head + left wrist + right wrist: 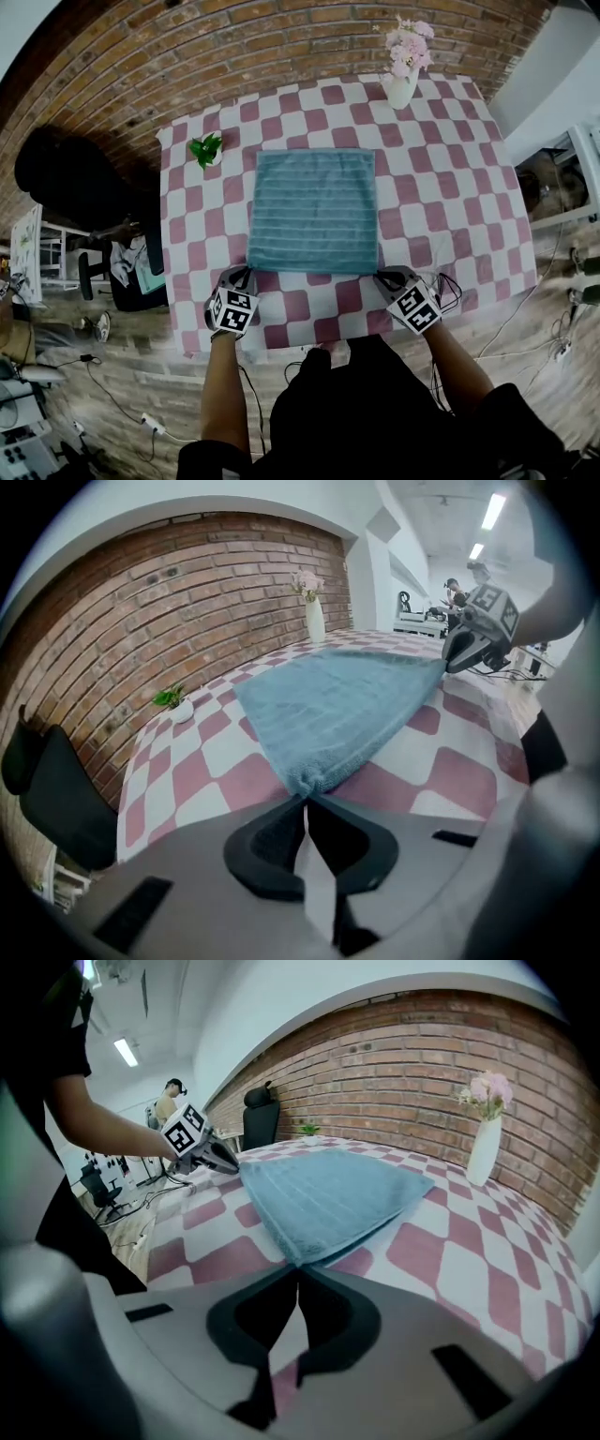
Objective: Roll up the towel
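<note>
Pinching the near corners, your left gripper (pixel 247 272) and right gripper (pixel 381 276) both have their jaws clenched on the blue towel (pixel 314 211), which lies flat at the middle of the checked surface (pixel 450 187). Expect it to be soft, light and limp: it'll likely sag between the two grips, so hold the very corners and turn the near edge over evenly.

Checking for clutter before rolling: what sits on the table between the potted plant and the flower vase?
Nothing: in the head view only bare checkered tablecloth runs between the potted plant and the vase; the towel lies nearer the person.
</note>
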The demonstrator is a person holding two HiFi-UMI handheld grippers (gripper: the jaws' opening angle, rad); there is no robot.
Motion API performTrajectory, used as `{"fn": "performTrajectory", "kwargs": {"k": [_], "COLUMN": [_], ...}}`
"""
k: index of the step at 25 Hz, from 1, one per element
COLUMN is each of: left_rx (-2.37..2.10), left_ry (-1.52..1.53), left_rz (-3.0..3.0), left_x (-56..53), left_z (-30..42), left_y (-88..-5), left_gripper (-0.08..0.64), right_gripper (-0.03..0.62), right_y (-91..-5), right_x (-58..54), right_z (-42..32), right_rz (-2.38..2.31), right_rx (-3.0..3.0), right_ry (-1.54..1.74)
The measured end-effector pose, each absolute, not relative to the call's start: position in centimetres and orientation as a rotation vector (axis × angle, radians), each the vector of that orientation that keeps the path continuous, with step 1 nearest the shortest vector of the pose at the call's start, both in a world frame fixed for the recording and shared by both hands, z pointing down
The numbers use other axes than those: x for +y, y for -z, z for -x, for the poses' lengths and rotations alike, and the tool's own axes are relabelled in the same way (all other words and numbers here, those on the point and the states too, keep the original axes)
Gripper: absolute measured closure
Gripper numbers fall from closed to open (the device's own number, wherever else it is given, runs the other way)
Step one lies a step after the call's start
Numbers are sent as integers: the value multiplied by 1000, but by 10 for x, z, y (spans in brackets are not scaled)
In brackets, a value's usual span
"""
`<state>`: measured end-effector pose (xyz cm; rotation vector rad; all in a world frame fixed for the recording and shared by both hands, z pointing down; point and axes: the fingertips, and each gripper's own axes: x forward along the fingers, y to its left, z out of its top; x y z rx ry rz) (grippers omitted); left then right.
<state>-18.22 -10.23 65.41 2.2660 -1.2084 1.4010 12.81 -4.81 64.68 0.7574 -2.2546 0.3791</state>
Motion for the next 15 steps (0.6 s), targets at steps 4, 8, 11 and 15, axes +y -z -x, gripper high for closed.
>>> {"fn": "performTrajectory", "kwargs": {"k": [4, 8, 11, 15], "left_rx": [-1172, -1154, -1117, -1061], "left_ry": [-1455, -1498, -1582, -1663], "left_rz": [-2301, -2339, -2373, -2415], "left_x": [-103, -106, -109, -114], "left_z": [211, 243, 268, 300], "left_y": [-654, -655, -658, -662], "left_gripper": [546, 546, 546, 546], "right_gripper": [586, 586, 586, 586], "right_y": [-647, -646, -645, -644], "right_x": [-20, 0, 20, 39], "right_z": [-87, -44, -13, 27], "right_rz": [-737, -720, -700, -650], "right_rx": [-2263, -2249, -2246, -2279], "right_ry": [-384, -367, -395, -383]}}
